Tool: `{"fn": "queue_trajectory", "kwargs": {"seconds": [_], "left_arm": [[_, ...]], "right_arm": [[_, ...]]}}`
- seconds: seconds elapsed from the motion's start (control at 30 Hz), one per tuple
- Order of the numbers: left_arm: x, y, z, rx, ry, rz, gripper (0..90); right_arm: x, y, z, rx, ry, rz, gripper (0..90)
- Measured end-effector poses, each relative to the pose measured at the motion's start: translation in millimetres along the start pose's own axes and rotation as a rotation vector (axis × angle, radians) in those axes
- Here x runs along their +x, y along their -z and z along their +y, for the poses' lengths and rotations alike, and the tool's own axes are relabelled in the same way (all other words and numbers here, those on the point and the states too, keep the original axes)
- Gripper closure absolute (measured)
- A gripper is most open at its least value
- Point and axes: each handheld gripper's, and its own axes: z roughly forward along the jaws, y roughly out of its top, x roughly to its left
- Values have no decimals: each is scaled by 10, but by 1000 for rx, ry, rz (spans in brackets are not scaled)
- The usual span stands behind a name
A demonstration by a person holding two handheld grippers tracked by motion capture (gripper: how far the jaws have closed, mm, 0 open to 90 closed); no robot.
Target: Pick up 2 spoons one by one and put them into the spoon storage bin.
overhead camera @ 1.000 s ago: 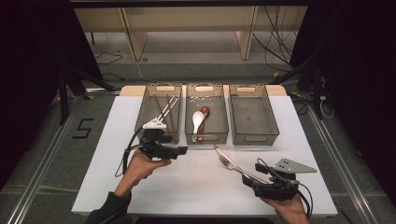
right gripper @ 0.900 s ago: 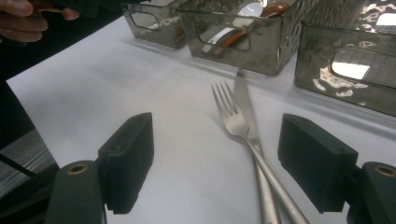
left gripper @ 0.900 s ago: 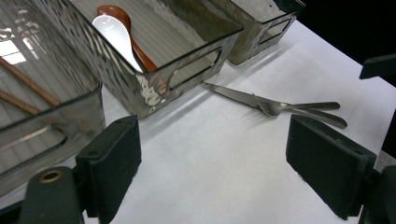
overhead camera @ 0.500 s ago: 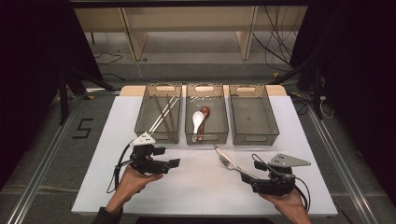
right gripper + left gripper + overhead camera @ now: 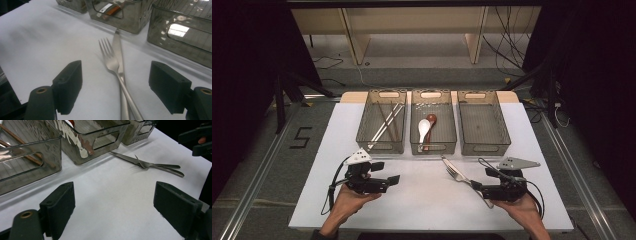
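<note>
A steel fork (image 5: pixel 111 60) lies crossed over a steel knife (image 5: pixel 118 48) on the white table, in front of the middle bin; both show in the high view as fork (image 5: pixel 454 173) and knife (image 5: pixel 447 162). My right gripper (image 5: pixel 475 187) stands open just behind their handles, which run between its jaws. My left gripper (image 5: pixel 391 181) is open over bare table at the front left, its jaws wide apart around nothing. From the left gripper view the fork (image 5: pixel 143 164) and knife (image 5: pixel 125 158) lie farther off.
Three clear bins stand in a row at the back: the left bin (image 5: pixel 368 131) holds chopsticks (image 5: pixel 384 122), the middle bin (image 5: pixel 451 131) holds a white spoon (image 5: pixel 424 127) and a brown spoon (image 5: pixel 430 121), the right bin (image 5: pixel 484 125) looks bare.
My left gripper has drawn back from the left bin toward the table's front edge. The right gripper has shifted slightly; fork and knife lie as before.
</note>
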Motion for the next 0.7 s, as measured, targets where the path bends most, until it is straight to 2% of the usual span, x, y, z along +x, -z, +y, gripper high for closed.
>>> {"fn": "queue_trajectory", "kwargs": {"seconds": [0.2,0.4,0.57,0.7], "left_arm": [[9,41,-82,13,0,11,172],[20,117,-118,-3,-3,30,172],[12,157,-152,-5,-7,38,172],[-2,189,-179,-17,-20,47,172]], "right_arm": [[-60,-60,67,63,22,-21,281],[-86,-166,94,152,70,-33,293],[-106,-261,116,228,84,-25,317],[-123,-309,143,261,96,-28,329]]}}
